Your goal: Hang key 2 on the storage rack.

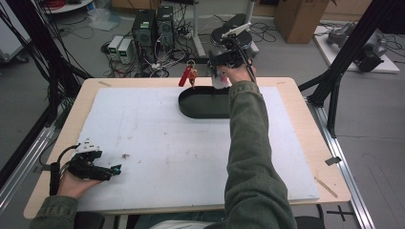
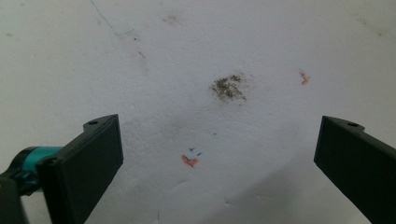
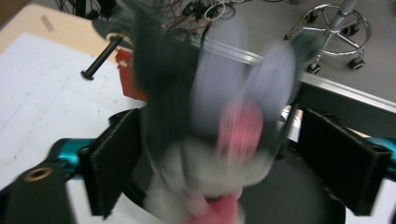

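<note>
A small plush toy (image 3: pixel 224 154), grey and black with white and pink parts, sits blurred between the jaws of my right gripper (image 3: pixel 217 119). The jaws stand spread, with a gap beside the toy on the right, so the pads do not press on it. In the high view the right gripper (image 1: pixel 220 76) is at the table's far side, above the far rim of a black oval tray (image 1: pixel 191 109), with the toy (image 1: pixel 220 82) under it. My left gripper (image 1: pixel 116 170) rests at the near left, and its jaws (image 2: pixel 219 154) are open over bare white foam.
A red tag with keys (image 1: pixel 187 75) hangs on a stand just left of the tray, and the red tag (image 3: pixel 125 70) also shows behind the toy. The white foam sheet (image 1: pixel 157 143) covers the wooden table. Computers and cables lie on the floor beyond; black frame posts (image 1: pixel 334 90) stand at right.
</note>
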A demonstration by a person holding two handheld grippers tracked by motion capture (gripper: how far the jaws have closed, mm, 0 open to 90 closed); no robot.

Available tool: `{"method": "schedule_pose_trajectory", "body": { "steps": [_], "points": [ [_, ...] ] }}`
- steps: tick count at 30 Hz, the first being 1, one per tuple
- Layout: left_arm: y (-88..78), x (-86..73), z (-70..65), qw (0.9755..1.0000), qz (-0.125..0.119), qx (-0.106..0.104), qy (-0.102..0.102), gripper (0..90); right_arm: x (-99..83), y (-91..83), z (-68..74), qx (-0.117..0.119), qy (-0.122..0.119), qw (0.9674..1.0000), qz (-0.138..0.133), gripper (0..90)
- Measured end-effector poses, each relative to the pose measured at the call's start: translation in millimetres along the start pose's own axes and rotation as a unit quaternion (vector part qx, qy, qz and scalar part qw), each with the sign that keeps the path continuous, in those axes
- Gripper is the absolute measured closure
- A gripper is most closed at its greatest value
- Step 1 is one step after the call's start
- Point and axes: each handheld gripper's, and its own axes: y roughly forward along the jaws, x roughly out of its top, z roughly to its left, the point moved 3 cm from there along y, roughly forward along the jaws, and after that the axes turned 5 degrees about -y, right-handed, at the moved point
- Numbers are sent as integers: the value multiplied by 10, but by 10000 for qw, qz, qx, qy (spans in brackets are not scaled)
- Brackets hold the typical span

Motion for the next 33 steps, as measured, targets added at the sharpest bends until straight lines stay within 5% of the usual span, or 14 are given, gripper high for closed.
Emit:
{"method": "schedule_pose_trajectory", "body": {
  "steps": [5,7,16,33],
  "points": [
    [-5,-1,1,10000,14,-1,10,17,-29,-130,-52,29,16,9996,-277,98],
    [-4,-1,-5,10000,-7,-13,-3,17,-54,-188,-65,42,-57,9993,-354,7],
    [-10,-3,-12,10000,-12,11,3,17,-338,-418,-74,224,-560,9974,-395,6],
    [-27,-20,-11,9999,-42,53,114,17,-772,-702,-109,506,-700,9936,-735,6]
  ]
}}
